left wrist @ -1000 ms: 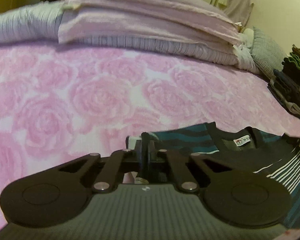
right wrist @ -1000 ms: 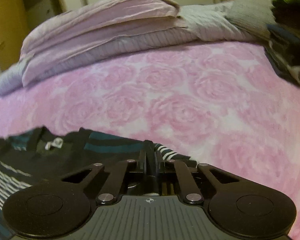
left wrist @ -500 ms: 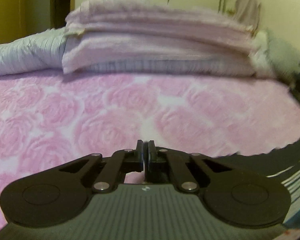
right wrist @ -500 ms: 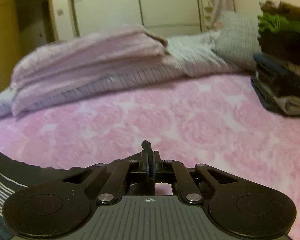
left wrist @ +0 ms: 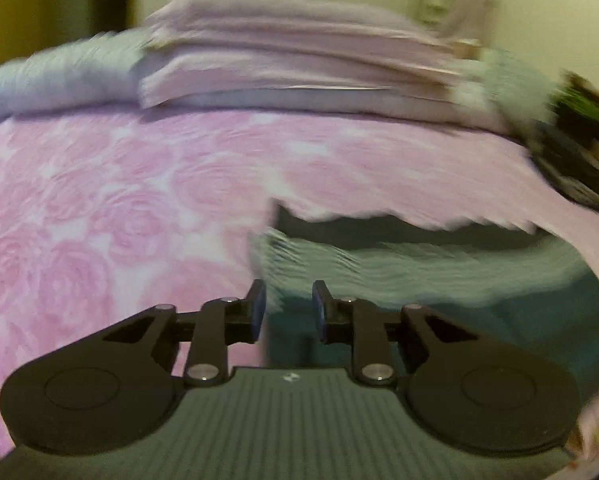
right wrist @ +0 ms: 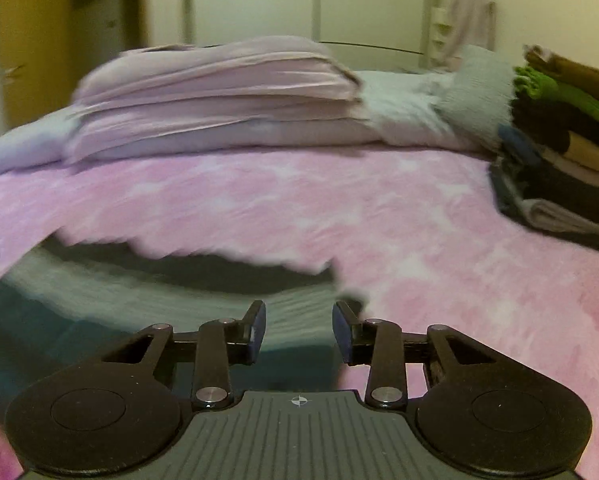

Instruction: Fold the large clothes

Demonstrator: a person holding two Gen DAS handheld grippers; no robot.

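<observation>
Gaping over the striped garment, both hand-held grippers — only right view shows wardrobe doors.

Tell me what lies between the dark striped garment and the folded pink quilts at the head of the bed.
Only bare pink rose bedspread separates the garment from the quilts; the right wrist view shows it, the left likewise.

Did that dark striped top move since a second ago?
Yes. The striped top was folded over: its collar and label no longer show, and both grippers, left and right, have let go, open over the pink bedspread.
</observation>
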